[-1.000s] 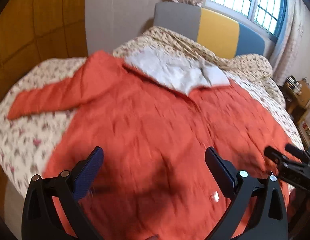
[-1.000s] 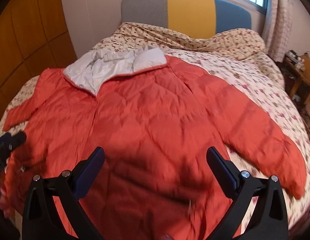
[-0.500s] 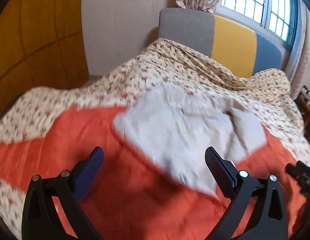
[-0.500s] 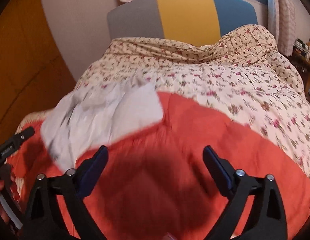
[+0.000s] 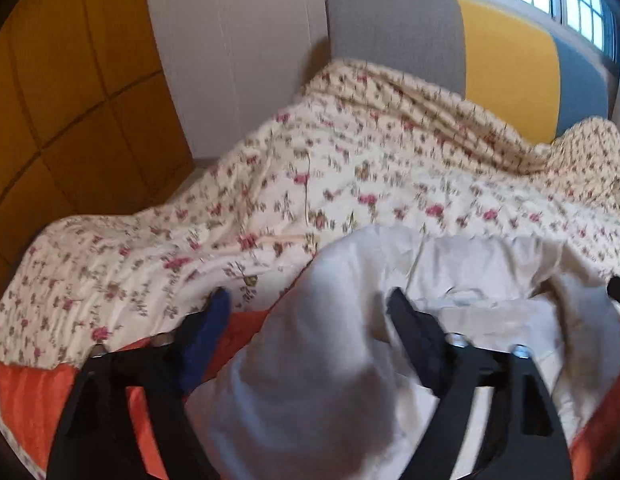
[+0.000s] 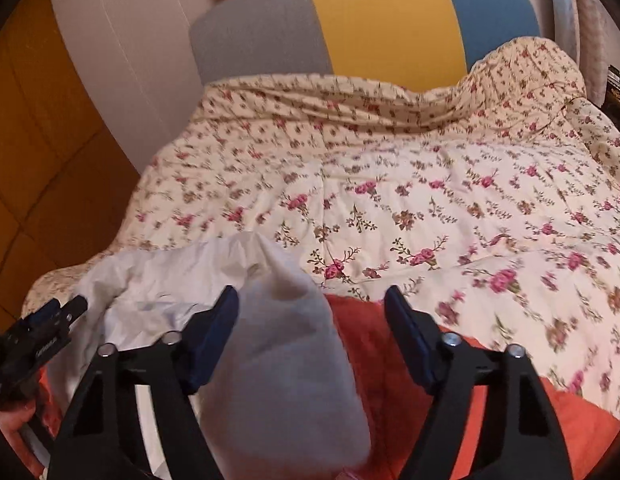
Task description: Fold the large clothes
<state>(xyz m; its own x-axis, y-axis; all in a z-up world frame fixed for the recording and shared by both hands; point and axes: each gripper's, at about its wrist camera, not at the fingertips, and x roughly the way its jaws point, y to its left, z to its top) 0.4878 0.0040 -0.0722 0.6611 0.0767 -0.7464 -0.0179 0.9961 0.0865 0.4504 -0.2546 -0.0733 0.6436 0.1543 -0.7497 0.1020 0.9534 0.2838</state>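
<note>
An orange padded jacket (image 5: 26, 396) with a pale grey hood lining (image 5: 489, 280) lies on the bed. In the left wrist view my left gripper (image 5: 310, 308) straddles the hood's left corner, a grey fold rising between its jaws as they are closing; the left pad stands apart from the cloth. The right wrist view has my right gripper (image 6: 311, 300) over the hood's right corner (image 6: 286, 312), jaws closing, with grey cloth and orange shell (image 6: 389, 364) between them; its right pad is off the cloth. The left gripper's black body (image 6: 42, 336) shows at the left edge there.
A floral quilt (image 6: 429, 208) covers the bed beyond the hood. A grey, yellow and blue headboard (image 6: 381, 20) stands at the far end under a window. Orange wooden panels (image 5: 70, 80) and a pale wall (image 5: 238, 60) run along the left side.
Both grippers have swept forward from over the jacket's body up to the hood, which now fills the near view. Both pairs of jaws have narrowed around the hood's corners.
</note>
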